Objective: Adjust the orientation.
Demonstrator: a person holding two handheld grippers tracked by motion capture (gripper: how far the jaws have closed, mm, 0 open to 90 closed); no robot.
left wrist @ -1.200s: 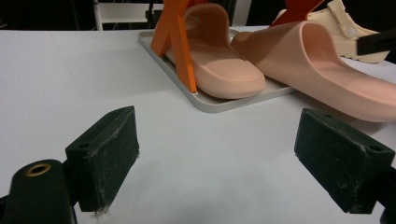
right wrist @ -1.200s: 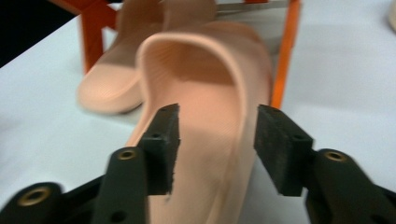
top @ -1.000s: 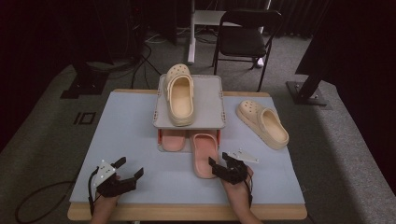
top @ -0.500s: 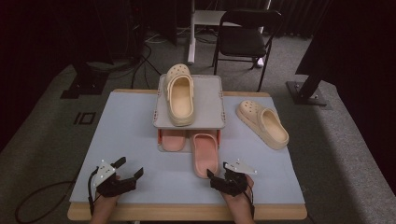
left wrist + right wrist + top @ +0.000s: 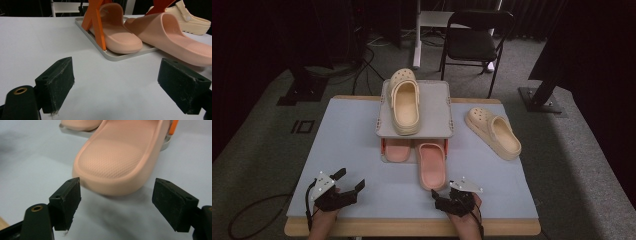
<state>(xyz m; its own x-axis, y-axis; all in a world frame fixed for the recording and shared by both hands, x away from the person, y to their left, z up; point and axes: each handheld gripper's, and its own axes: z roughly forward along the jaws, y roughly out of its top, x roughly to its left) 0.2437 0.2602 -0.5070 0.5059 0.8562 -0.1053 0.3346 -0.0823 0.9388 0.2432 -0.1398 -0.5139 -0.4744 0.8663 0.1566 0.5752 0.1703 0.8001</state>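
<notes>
A pale blue table (image 5: 362, 135) carries everything, with a wooden strip along its near edge. At the middle of its far edge stands a grey two-level rack (image 5: 434, 107) on orange legs (image 5: 96, 23). A cream clog (image 5: 405, 102) lies on the rack's top shelf, toe toward the far edge. A second cream clog (image 5: 493, 132) lies on the table near the right edge, well apart from the rack. On the rack's lower tray (image 5: 117, 55) sits one pink slide (image 5: 397, 150); beside it the other pink slide (image 5: 432, 165) sticks out past the tray's near lip, its heel end resting on the table and pointing toward the near edge.

Both forearms come in over the near edge. The right hand sits just right of the table's middle, holding the right gripper (image 5: 447, 196) low and level, aimed at the protruding slide's heel end. Its jaws have just been opening and now stand wide; in the right gripper view the slide's rounded end (image 5: 117, 167) lies just ahead of the pads, with nothing between them and no contact.

The left hand rests near the near left corner, with the left gripper (image 5: 349, 180) angled toward the rack. Its jaws stand wide over bare table (image 5: 112, 92), holding nothing, well apart from the slides.
</notes>
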